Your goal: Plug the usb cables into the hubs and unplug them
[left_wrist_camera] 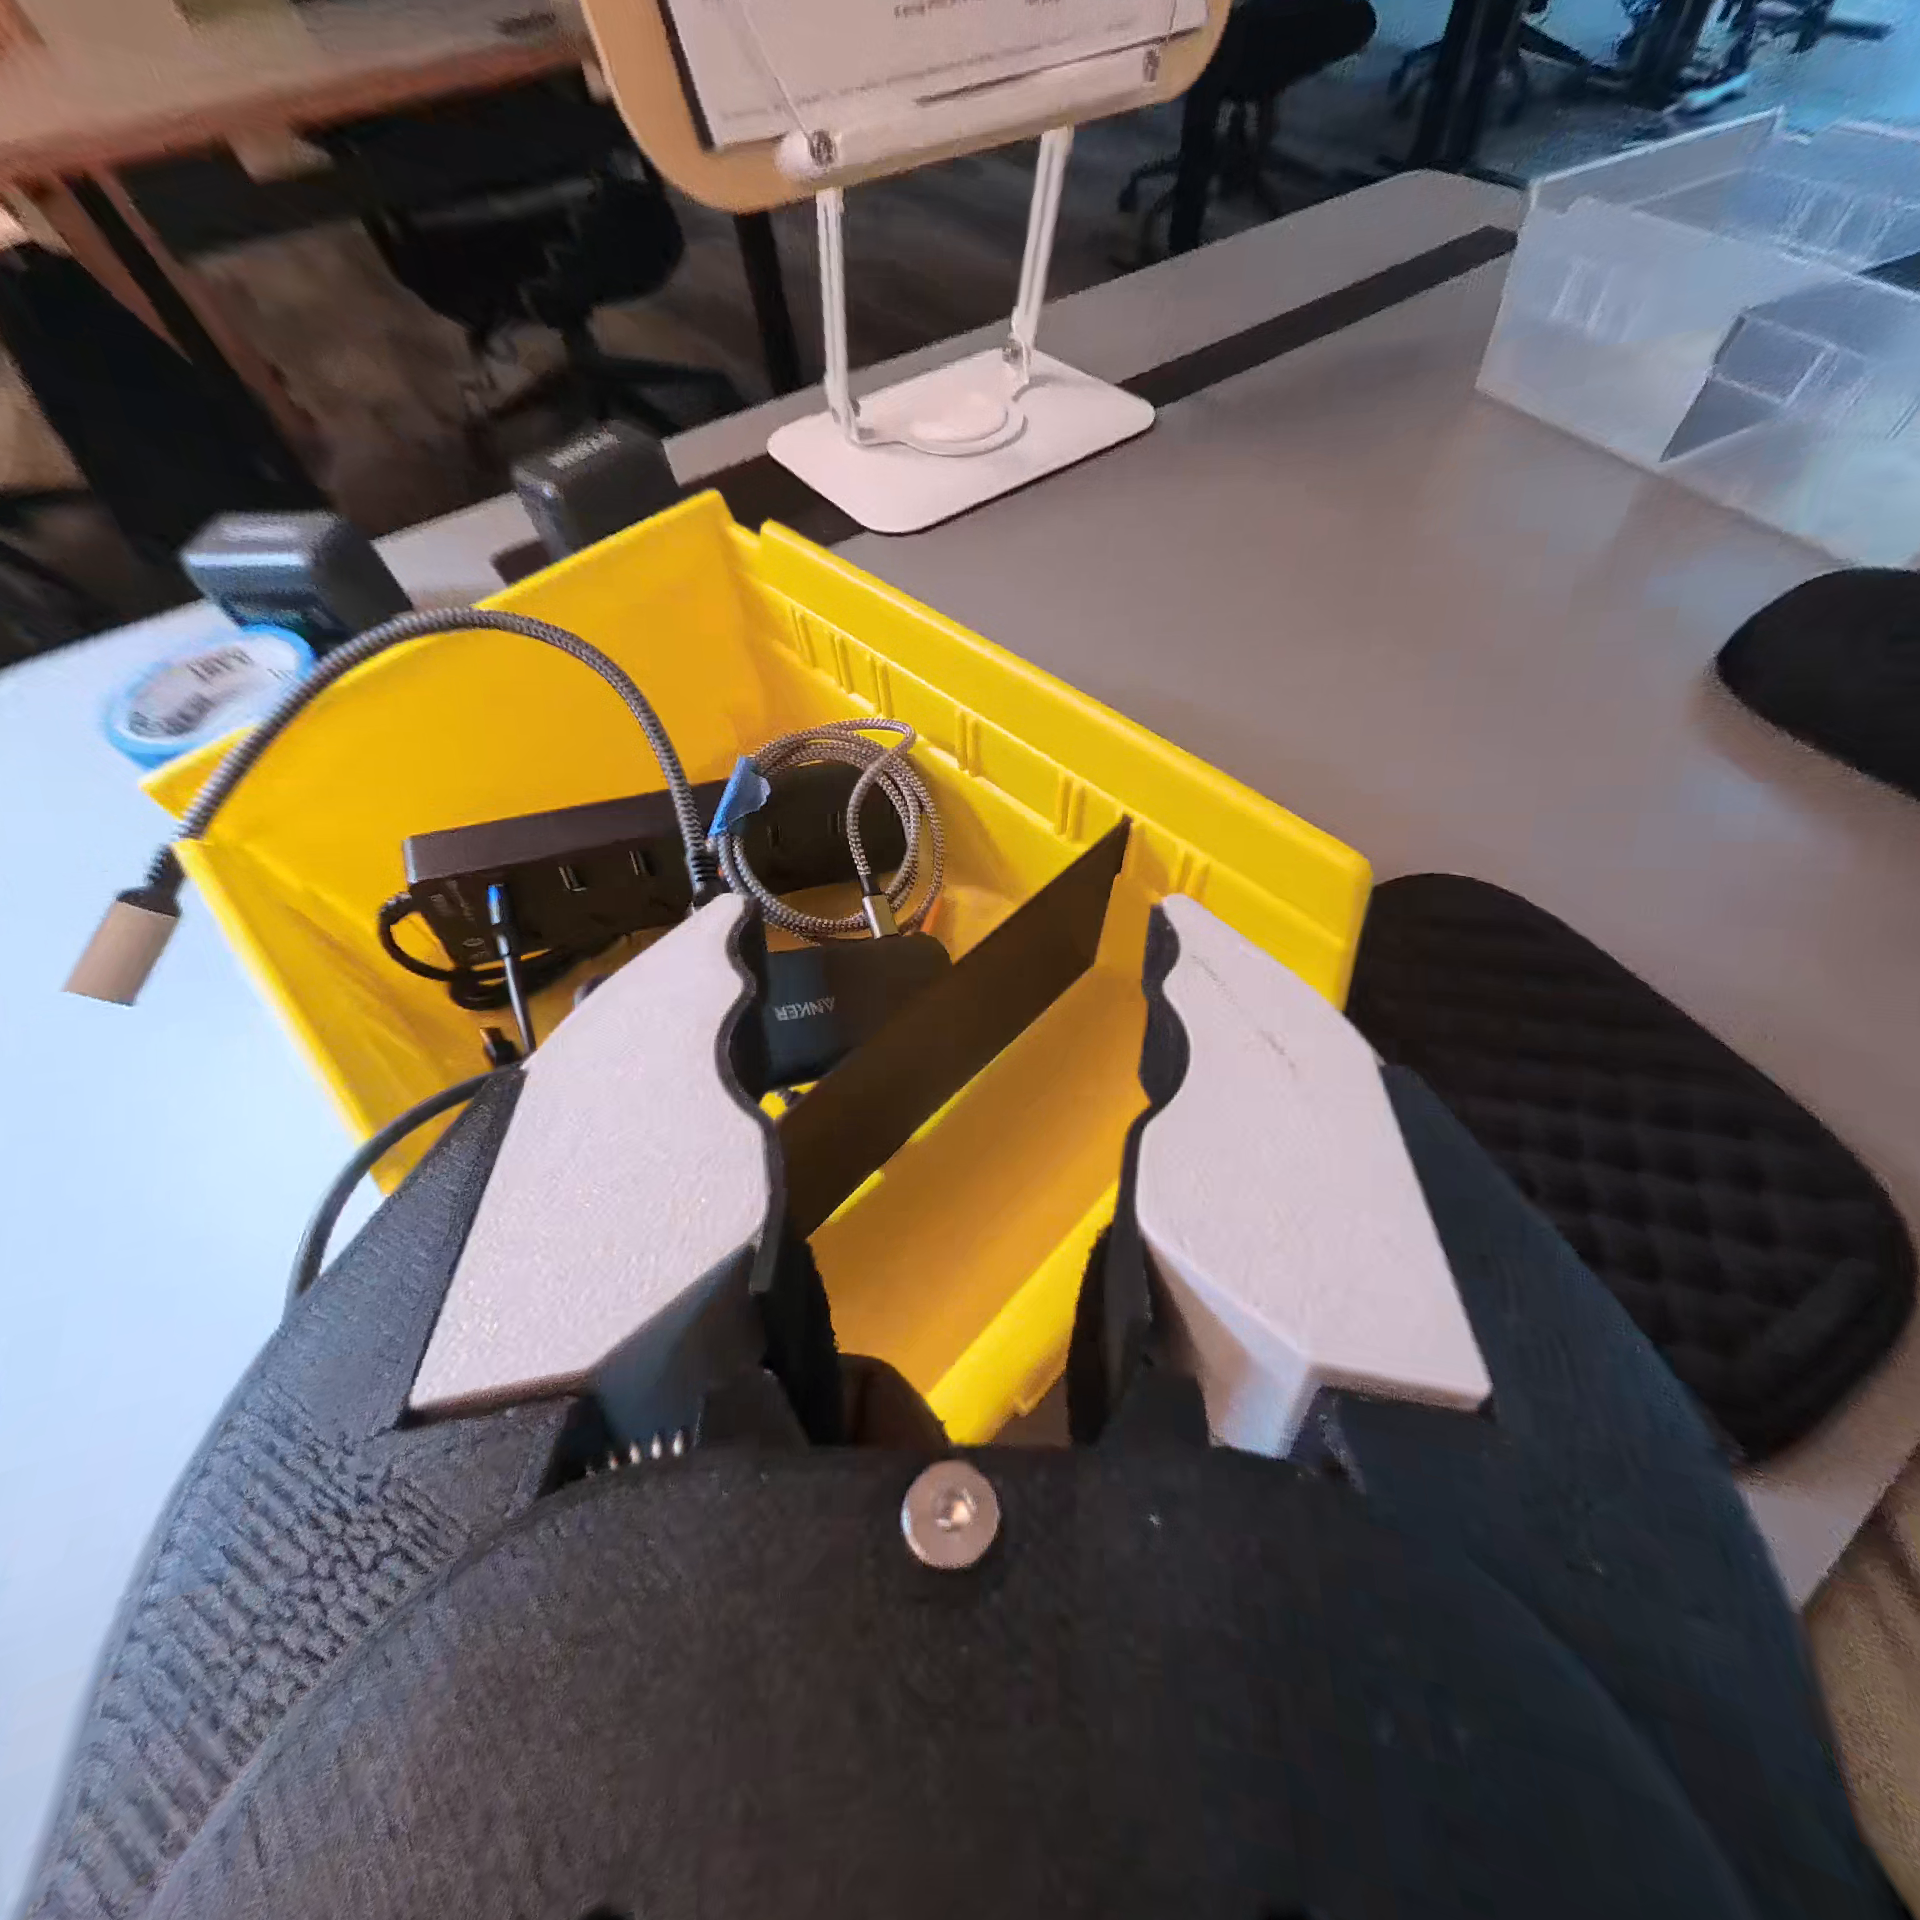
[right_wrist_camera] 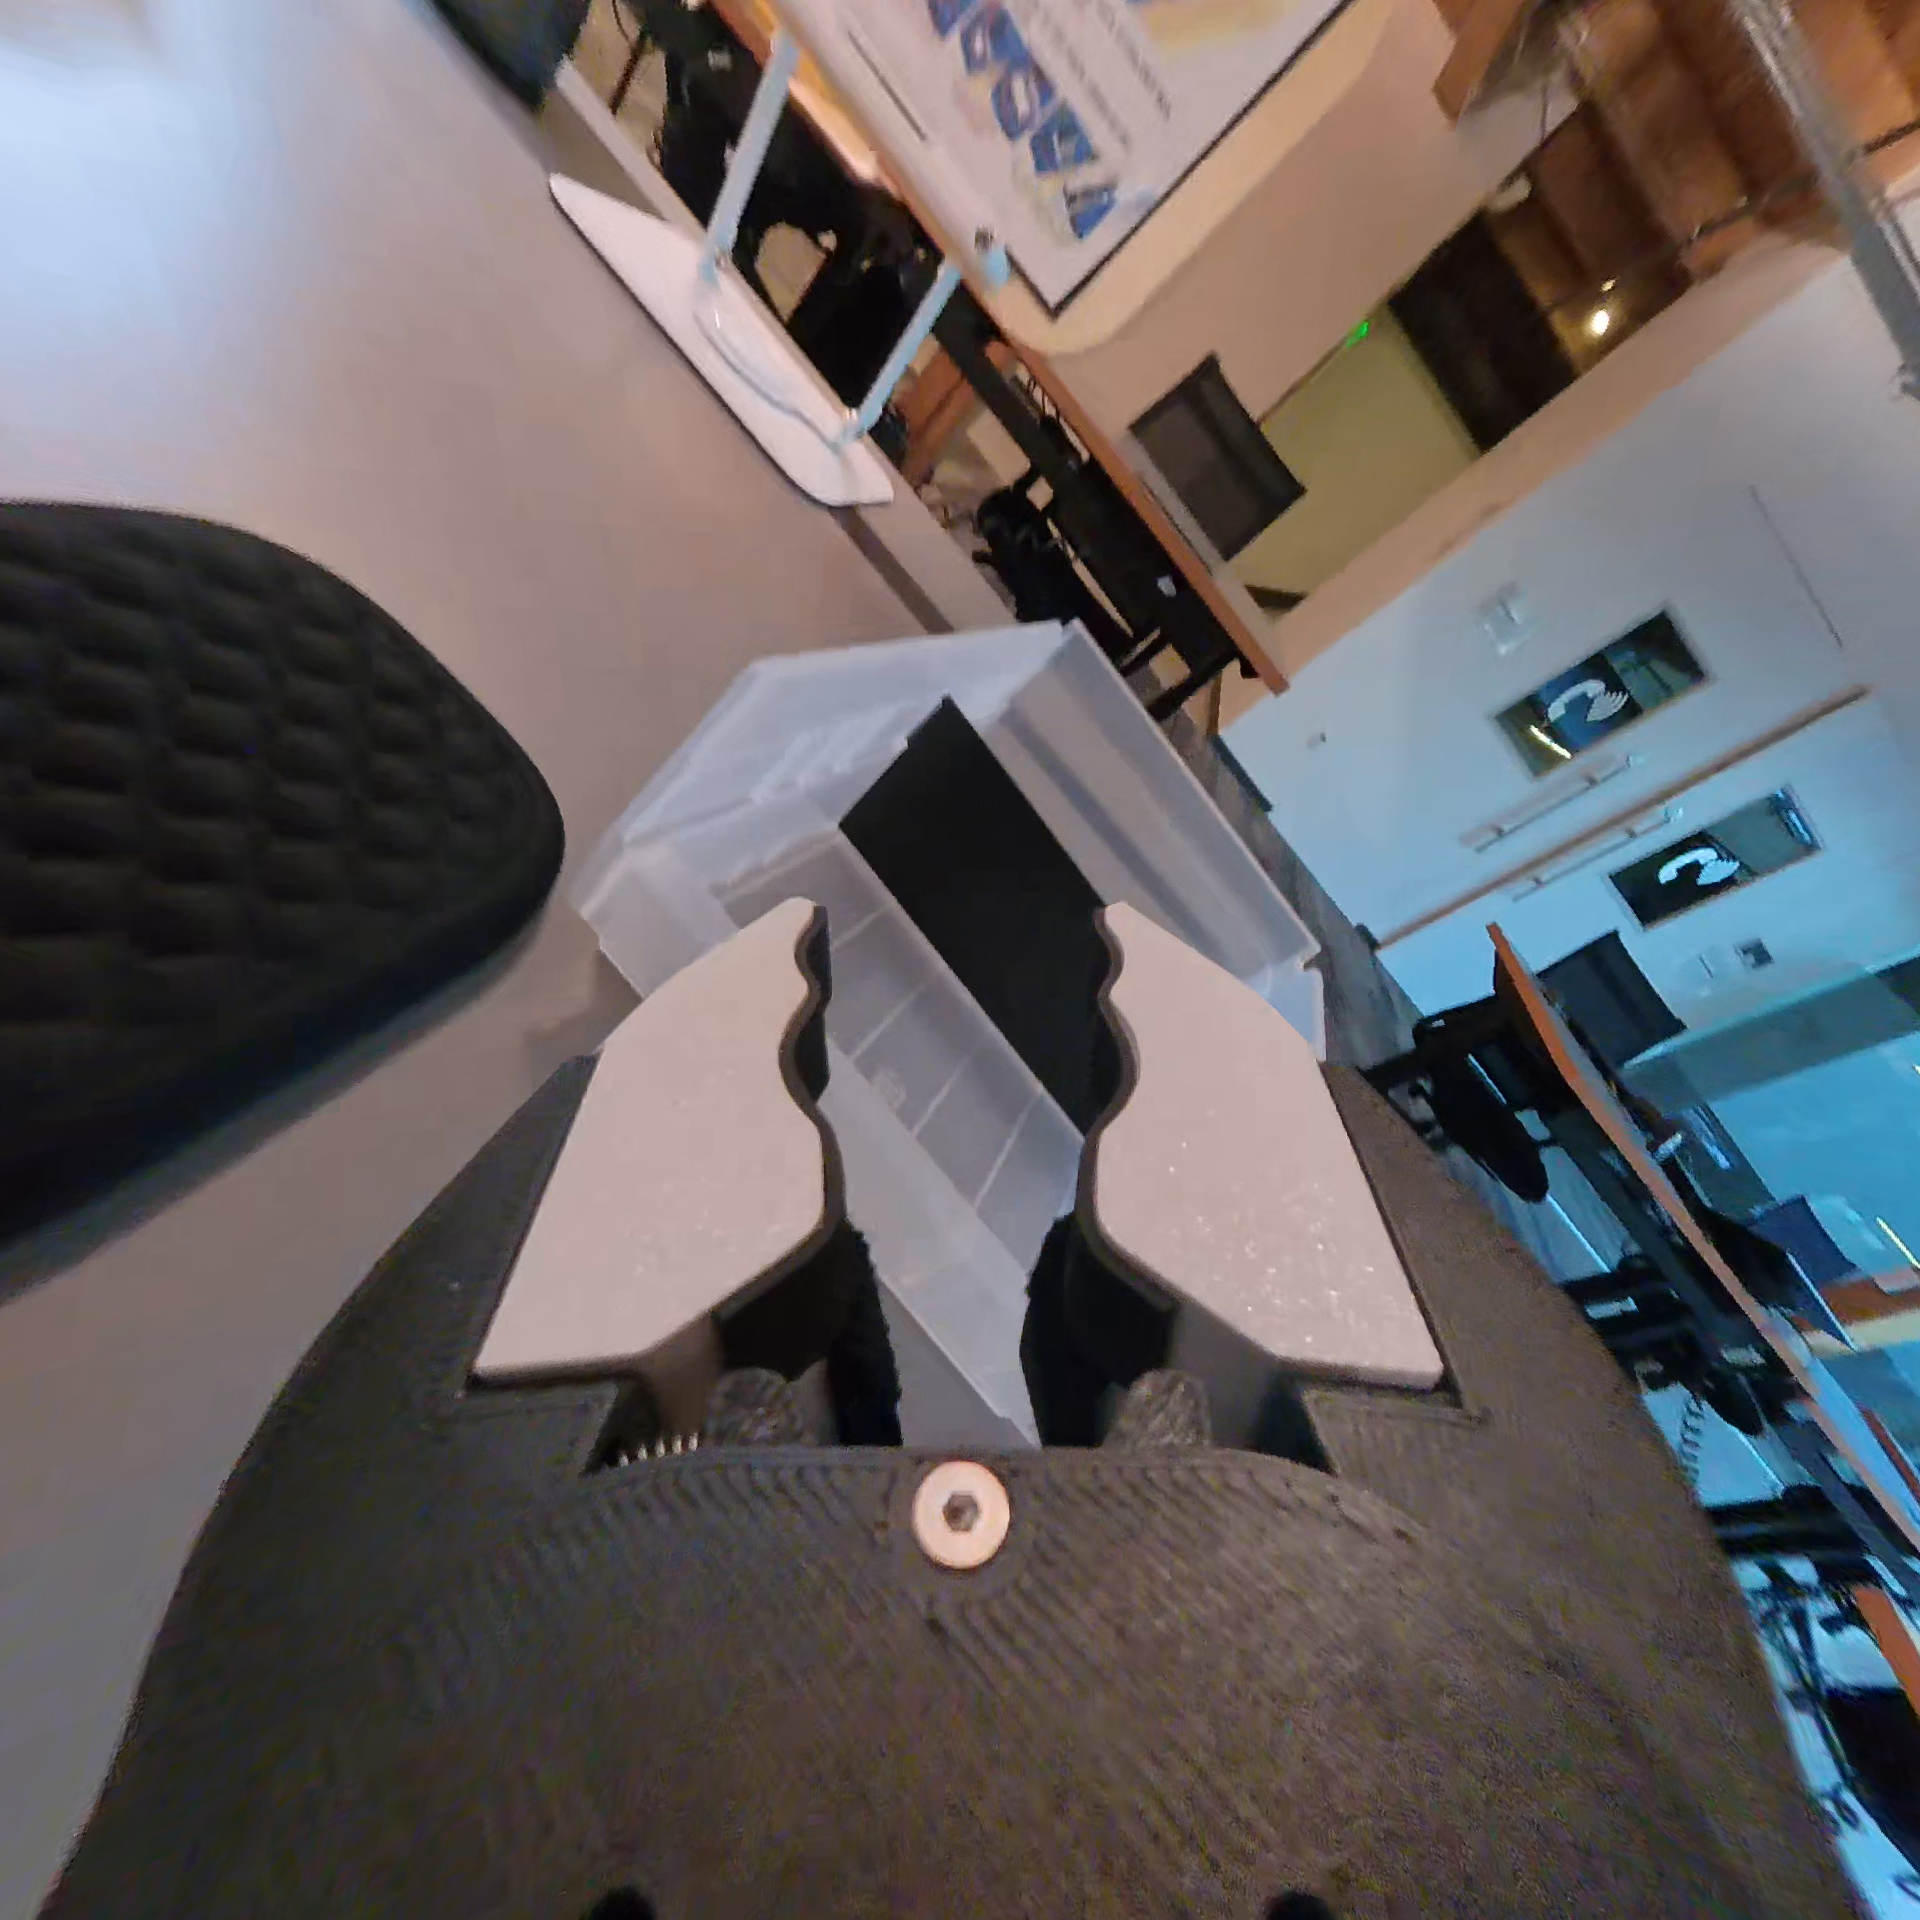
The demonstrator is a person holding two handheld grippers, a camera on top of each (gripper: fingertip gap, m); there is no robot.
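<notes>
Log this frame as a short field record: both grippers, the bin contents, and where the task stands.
left gripper: jaws open, holding nothing, above yellow plastic bin
right gripper: jaws open, holding nothing, facing clear plastic bin
yellow bin contents: black USB hub, coiled grey braided cable, black charger block, black divider
loose cable: grey braided cable arching over the rim
task state: nothing grasped

Grey bench (left_wrist_camera: 1403, 644); black office chairs (left_wrist_camera: 540, 239) at 11 o'clock; white wall (right_wrist_camera: 1662, 582), wooden desks (right_wrist_camera: 1621, 1122) at 3 o'clock.
</notes>
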